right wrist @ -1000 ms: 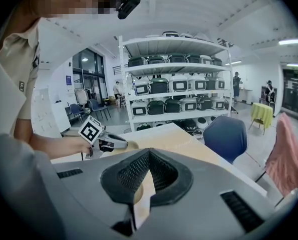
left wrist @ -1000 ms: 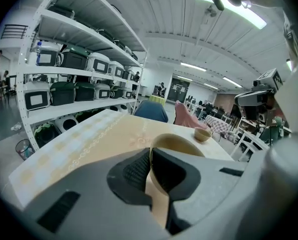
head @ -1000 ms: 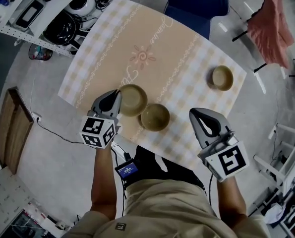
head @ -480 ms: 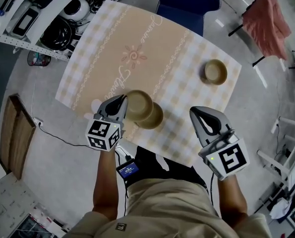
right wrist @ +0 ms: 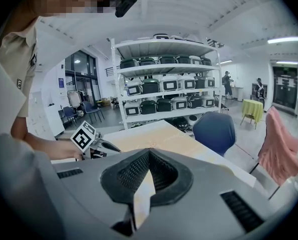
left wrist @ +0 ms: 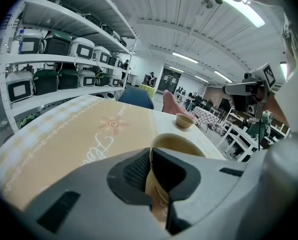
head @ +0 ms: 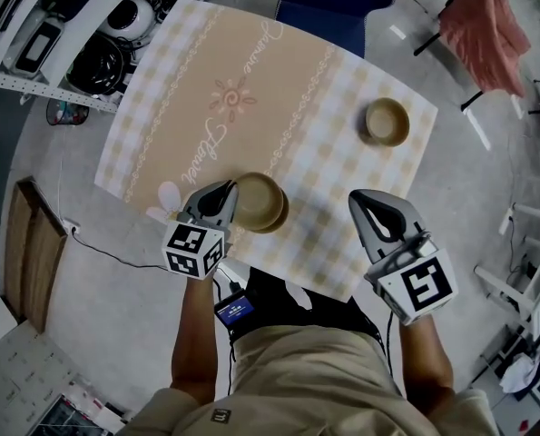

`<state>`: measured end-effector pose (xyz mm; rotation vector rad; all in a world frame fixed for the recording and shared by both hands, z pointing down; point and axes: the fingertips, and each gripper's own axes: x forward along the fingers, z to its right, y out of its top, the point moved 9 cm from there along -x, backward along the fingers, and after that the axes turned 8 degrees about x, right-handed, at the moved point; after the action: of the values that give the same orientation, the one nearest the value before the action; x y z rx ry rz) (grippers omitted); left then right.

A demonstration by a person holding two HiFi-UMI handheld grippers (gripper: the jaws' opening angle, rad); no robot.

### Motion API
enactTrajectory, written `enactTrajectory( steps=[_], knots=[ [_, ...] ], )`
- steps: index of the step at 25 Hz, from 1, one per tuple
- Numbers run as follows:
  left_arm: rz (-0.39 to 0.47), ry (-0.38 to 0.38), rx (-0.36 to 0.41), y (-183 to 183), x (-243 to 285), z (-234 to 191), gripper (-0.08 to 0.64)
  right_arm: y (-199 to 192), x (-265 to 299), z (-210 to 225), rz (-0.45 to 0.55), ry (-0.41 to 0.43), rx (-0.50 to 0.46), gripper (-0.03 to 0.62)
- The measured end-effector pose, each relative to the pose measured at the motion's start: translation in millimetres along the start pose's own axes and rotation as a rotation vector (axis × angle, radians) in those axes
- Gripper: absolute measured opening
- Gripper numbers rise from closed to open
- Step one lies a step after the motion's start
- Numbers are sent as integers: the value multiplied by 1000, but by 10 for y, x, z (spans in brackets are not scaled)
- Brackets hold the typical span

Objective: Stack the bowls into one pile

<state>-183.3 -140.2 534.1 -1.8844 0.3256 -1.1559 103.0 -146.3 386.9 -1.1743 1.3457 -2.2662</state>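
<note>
3 plain tan round bowls are on a table covered with a beige checked cloth. The left gripper pinches the rim of the top bowl, which is nested in a 2nd bowl near the table's front edge. The 3rd bowl stands empty, well apart at the far right, and the right gripper has its jaws together on nothing.

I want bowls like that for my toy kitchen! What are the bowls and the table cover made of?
Bowls: probably wood or matte plastic; plain tan, dull, no shine. Table cover: probably printed cloth or vinyl; flat checks and swirly writing.
</note>
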Motion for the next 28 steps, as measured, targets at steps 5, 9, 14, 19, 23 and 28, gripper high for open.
enactTrajectory(
  steps=[5,9,14,19,23,28],
  knots=[
    [-17,-11,10,-52,69,82,21,-106,5,178,-12,-36,12,3],
    [-23,-6,19,-100,101,135,21,-187,1,429,-17,-107,12,4],
    [-28,8,30,-152,129,164,21,-340,-35,771,-29,-192,14,5],
    [-37,13,46,-195,166,197,21,-461,-51,957,-31,-227,42,4],
    [-38,8,63,-207,213,219,21,-529,-51,1112,-35,-271,48,5],
    [-48,28,92,-193,218,227,26,-604,8,1462,-33,-350,72,5]
  ],
)
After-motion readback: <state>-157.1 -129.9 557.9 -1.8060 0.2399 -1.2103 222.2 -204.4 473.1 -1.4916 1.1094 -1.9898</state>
